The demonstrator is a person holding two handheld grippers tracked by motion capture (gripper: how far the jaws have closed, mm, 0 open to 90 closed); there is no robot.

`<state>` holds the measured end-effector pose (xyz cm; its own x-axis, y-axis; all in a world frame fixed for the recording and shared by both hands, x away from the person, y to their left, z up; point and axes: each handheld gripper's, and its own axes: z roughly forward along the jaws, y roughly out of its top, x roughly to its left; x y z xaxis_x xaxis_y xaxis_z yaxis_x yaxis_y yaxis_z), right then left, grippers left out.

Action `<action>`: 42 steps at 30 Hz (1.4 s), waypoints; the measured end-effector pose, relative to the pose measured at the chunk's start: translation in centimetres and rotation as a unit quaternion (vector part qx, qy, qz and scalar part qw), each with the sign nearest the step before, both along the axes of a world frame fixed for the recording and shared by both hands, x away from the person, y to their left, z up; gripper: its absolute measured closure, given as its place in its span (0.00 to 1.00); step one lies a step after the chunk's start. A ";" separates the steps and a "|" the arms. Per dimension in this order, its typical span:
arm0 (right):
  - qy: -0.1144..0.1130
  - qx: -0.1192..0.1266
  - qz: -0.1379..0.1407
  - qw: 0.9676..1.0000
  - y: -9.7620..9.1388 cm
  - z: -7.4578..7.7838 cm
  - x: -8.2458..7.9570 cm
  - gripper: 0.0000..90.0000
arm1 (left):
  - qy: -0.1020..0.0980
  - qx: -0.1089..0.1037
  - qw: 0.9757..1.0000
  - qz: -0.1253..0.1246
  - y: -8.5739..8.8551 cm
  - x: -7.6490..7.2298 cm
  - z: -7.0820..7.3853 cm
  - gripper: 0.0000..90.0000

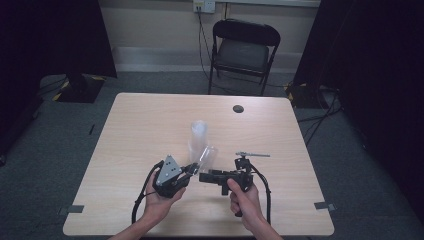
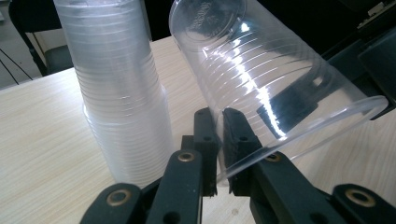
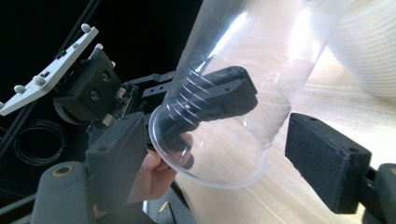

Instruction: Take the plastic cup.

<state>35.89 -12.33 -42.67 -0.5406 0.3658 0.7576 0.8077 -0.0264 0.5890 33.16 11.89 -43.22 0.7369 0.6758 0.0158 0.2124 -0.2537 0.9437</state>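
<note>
A single clear plastic cup (image 1: 207,154) hangs tilted above the table, its base pointing away from me. My left gripper (image 1: 190,169) is shut on the cup's rim; in the left gripper view the two jaws (image 2: 219,135) pinch the thin wall of the cup (image 2: 261,70). My right gripper (image 1: 206,176) comes in from the right. In the right gripper view its jaws (image 3: 219,140) stand open on either side of the cup's mouth (image 3: 261,56), the right pad clearly apart from it. A stack of clear cups (image 1: 199,132) (image 2: 116,93) (image 3: 369,51) stands upside down just behind.
The light wooden table (image 1: 150,130) has a small dark round hole (image 1: 238,108) near its far edge. A black folding chair (image 1: 245,47) stands behind the table. Cables trail from both grippers toward the near edge.
</note>
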 end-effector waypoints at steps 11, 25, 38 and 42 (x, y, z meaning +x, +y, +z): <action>-0.021 -0.015 0.002 1.000 -0.4 0.3 -0.3 0.23 | 0.023 -0.028 0.999 -0.006 0.9 0.3 0.4 0.94; -0.077 -0.040 -0.005 0.996 -2.2 0.7 -0.7 0.21 | 0.055 -0.060 0.996 -0.024 1.9 1.0 1.2 0.95; -0.137 -0.109 -0.025 0.984 -4.1 0.4 -1.6 0.23 | 0.101 -0.037 0.992 -0.065 1.8 1.2 1.4 0.94; -0.180 -0.159 -0.045 0.970 -4.4 0.4 -2.3 0.21 | 0.120 -0.014 0.989 -0.080 1.5 1.4 1.3 0.94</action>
<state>33.59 -16.72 -42.28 -0.7044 0.6079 0.3665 0.5509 0.1426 0.8223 34.59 13.41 -41.89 0.8151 0.5478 -0.1887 0.3896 -0.2773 0.8783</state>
